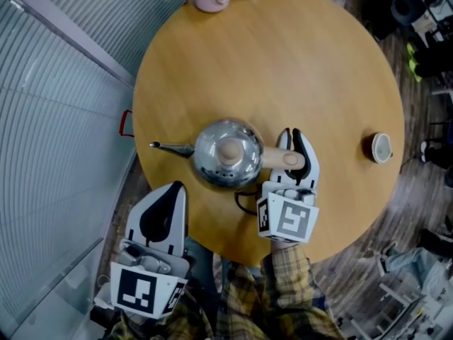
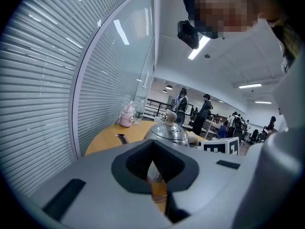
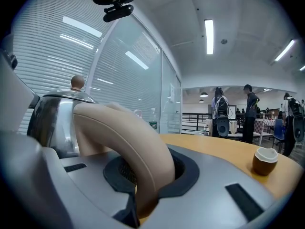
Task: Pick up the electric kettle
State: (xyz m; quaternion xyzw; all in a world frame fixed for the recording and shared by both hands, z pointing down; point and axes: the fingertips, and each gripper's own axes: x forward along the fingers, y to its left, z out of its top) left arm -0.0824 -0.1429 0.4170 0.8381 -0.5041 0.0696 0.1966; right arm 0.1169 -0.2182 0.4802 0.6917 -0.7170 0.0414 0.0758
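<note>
Head view: right claw clamped on kettle handle, lid on; left claw closed, empty; cup apart

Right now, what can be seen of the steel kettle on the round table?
The shiny round steel kettle stands upright by the round wooden table's near edge. Its lid carries a beige knob, a thin spout points left in the head view, and the right tool is clamped on its beige curved handle.
</note>
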